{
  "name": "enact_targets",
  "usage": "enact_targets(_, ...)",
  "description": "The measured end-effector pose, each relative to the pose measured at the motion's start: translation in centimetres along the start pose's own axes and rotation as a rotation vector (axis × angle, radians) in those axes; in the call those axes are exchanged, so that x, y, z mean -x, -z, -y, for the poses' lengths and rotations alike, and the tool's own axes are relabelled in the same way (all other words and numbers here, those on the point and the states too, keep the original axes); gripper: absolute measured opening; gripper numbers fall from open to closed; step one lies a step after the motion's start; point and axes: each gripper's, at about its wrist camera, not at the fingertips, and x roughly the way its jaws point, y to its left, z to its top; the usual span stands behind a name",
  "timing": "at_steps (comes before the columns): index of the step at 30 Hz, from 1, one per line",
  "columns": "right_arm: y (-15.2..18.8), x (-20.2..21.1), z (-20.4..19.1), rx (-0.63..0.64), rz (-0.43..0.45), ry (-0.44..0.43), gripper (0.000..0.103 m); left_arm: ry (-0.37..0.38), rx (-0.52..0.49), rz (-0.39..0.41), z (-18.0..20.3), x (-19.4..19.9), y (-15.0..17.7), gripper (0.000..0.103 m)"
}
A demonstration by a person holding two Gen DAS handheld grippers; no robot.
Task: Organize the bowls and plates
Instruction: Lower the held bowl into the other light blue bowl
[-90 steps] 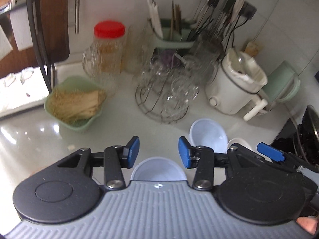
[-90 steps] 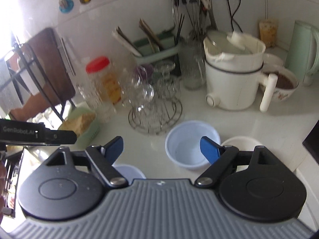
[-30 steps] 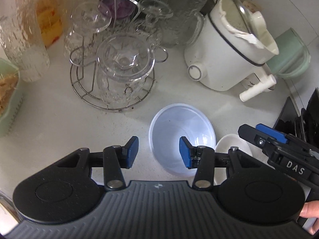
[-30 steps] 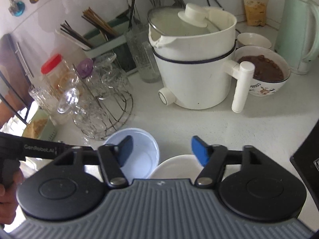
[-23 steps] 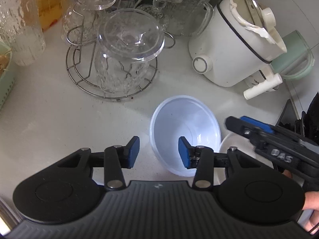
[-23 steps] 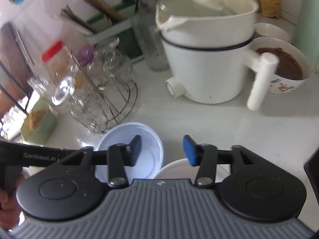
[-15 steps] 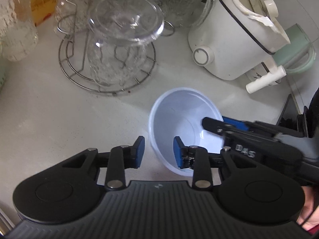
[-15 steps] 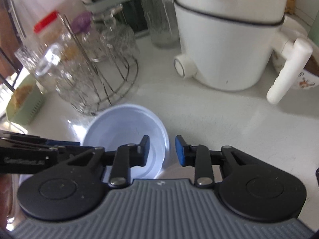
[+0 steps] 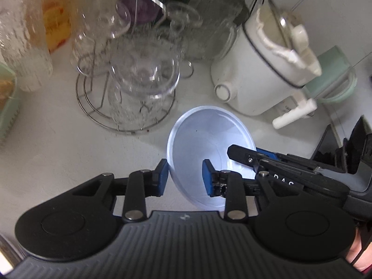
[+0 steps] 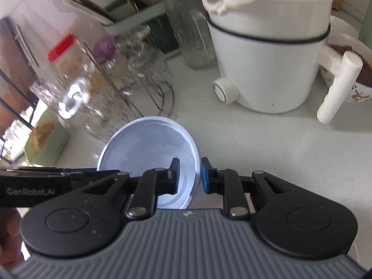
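Left wrist view: the left gripper (image 9: 184, 176) sits low in the frame, its blue pads narrowed onto the near wall of a pale blue bowl (image 9: 204, 137), one pad outside the rim and one inside. The bowl is empty, tilted, just right of centre on the white countertop (image 9: 58, 144). From the right edge the right gripper (image 9: 244, 154) reaches into the same bowl, black fingers crossing its far-right rim. Above left stands a wire rack (image 9: 125, 107) of upturned clear glasses; the picture is blurred there. At the far left edge a green basket (image 9: 7, 107) holds something tan and straw-like. Upper right is a white electric pot (image 9: 262, 69) with a lid and side handle, a pale green kettle (image 9: 332, 76) behind it.

Right wrist view: the right gripper (image 10: 189, 175) is closed to a narrow gap on the bowl's (image 10: 148, 144) right-hand rim, the wall pinched between its pads. The left gripper (image 10: 69, 174) enters from the left edge at the bowl's opposite side. This view alone shows a patterned bowl (image 10: 358, 86) of brown food behind the pot's (image 10: 267, 65) handle, a red-lidded jar (image 10: 65, 55) at left, and chopsticks in a green holder (image 10: 130, 21) at top. The wall behind is white tile; the counter is pale and glossy.
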Motion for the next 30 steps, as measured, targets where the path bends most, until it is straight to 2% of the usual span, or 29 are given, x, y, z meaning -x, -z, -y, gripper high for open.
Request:
enact_targets(4, -0.3, 1.8, -1.3, 0.037, 0.029, 0.003, 0.022, 0.016, 0.019, 0.007, -0.2, 2.2, -0.2, 0.036)
enact_targets(15, 0.3, 6.0, -2.7, -0.067, 0.048, -0.059, 0.022, 0.029, -0.004, 0.061, 0.7, 8.3, 1.0, 0.036)
enact_targets(25, 0.3, 9.4, -2.8, -0.112, 0.128, -0.049, 0.023, 0.081, -0.050, 0.117, 3.0, 11.4, -0.1, 0.036)
enact_targets(30, 0.6, 10.2, -3.0, -0.150, 0.138, -0.069, 0.023, 0.091, -0.020, 0.119, 2.7, 12.5, -0.1, 0.036)
